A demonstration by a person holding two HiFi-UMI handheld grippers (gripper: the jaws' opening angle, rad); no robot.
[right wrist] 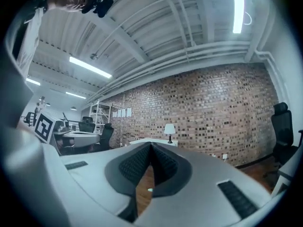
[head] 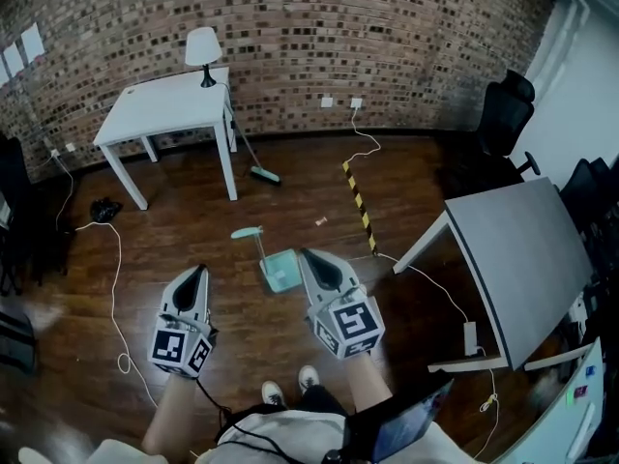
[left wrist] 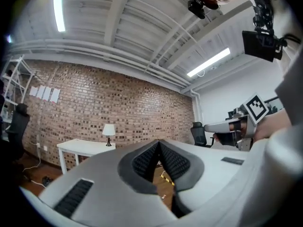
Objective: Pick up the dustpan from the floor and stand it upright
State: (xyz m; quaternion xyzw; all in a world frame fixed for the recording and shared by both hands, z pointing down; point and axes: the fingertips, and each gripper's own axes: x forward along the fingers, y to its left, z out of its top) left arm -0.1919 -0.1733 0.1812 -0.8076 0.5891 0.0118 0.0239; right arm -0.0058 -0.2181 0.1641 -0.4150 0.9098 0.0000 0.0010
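The teal dustpan (head: 281, 270) is on the wooden floor ahead of the person's feet, and its long handle (head: 259, 246) runs to a pale grip on the far side. From this steep angle I cannot tell whether it stands or lies. My left gripper (head: 200, 272) is held level to the left of the pan, shut and empty (left wrist: 158, 146). My right gripper (head: 306, 255) hovers over the pan's right edge in the head view, its jaws also shut with nothing between them (right wrist: 150, 148). Neither gripper touches the dustpan.
A broom (head: 259, 170) leans by the white table (head: 164, 112), which carries a lamp (head: 203, 51). A grey table (head: 522, 259) stands at the right, with black chairs (head: 505, 114) behind it. A yellow-black strip (head: 359, 201) and cables (head: 114, 288) cross the floor.
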